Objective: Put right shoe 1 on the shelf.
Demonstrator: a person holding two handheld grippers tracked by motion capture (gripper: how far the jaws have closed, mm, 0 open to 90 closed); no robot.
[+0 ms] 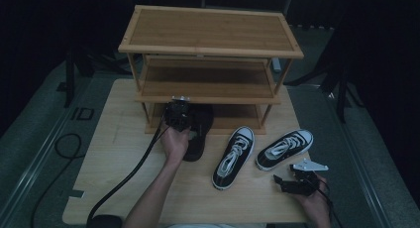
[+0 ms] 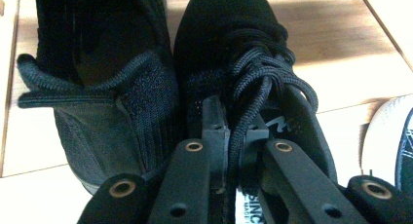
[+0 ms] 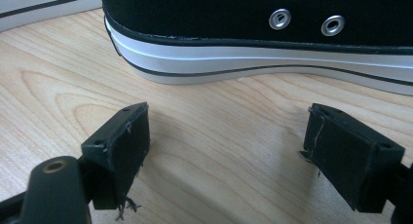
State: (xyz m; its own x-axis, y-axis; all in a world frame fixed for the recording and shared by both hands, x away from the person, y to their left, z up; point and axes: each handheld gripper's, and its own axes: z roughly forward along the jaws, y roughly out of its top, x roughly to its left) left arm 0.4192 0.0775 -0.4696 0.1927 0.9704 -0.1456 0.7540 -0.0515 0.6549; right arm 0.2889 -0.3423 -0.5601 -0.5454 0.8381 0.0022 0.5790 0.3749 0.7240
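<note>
My left gripper (image 1: 179,120) reaches toward the bottom shelf of a bamboo shoe rack (image 1: 210,29). In the left gripper view its jaws (image 2: 234,134) stand close together, pinching the tongue and a lace of a black laced shoe (image 2: 234,44). A second black knit shoe (image 2: 107,87) lies right beside it, on the left. Both black shoes (image 1: 198,134) point into the rack. My right gripper (image 1: 278,183) rests on the table (image 1: 124,139) at the front right, open (image 3: 226,146) with nothing between its pads. Just beyond it is the white sole of a black canvas sneaker (image 3: 243,19).
Two black-and-white canvas sneakers (image 1: 233,156) (image 1: 285,147) lie on the table right of the black shoes. The rack's upper shelves (image 1: 208,82) carry nothing. A black cable (image 1: 124,181) trails from the left gripper over the table's front edge.
</note>
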